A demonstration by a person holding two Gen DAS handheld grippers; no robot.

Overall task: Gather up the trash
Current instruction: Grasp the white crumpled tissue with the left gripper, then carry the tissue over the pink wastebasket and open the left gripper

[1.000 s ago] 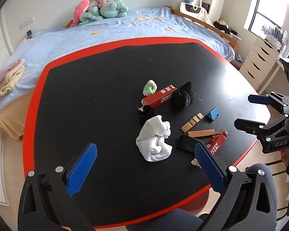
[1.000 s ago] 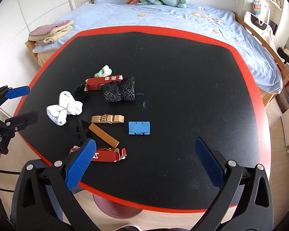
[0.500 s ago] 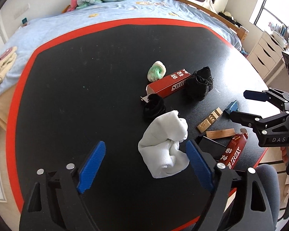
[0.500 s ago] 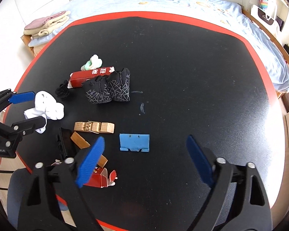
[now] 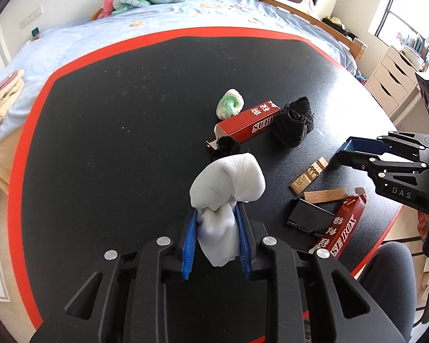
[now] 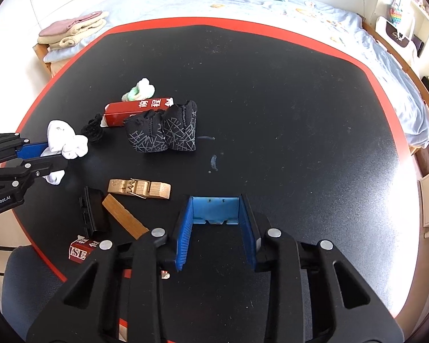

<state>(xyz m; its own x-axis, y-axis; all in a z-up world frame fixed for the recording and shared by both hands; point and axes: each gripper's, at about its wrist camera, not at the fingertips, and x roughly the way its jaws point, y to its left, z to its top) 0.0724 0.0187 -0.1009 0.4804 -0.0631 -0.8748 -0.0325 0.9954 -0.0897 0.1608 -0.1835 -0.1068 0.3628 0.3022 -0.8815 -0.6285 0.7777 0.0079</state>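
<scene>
My left gripper is shut on a crumpled white sock, also seen in the right wrist view. My right gripper is shut on a small blue plastic piece on the black table; that gripper shows in the left wrist view. A long red box lies mid-table with a black patterned sock pair beside it. A second red box lies at the near edge.
A green-white ball, a small black fuzzy item, a wooden clip, a wooden strip and a black tray piece lie scattered. A bed stands behind the table; drawers at right.
Both grippers moved forward and down and closed: the left on the white sock, the right on the blue piece.
</scene>
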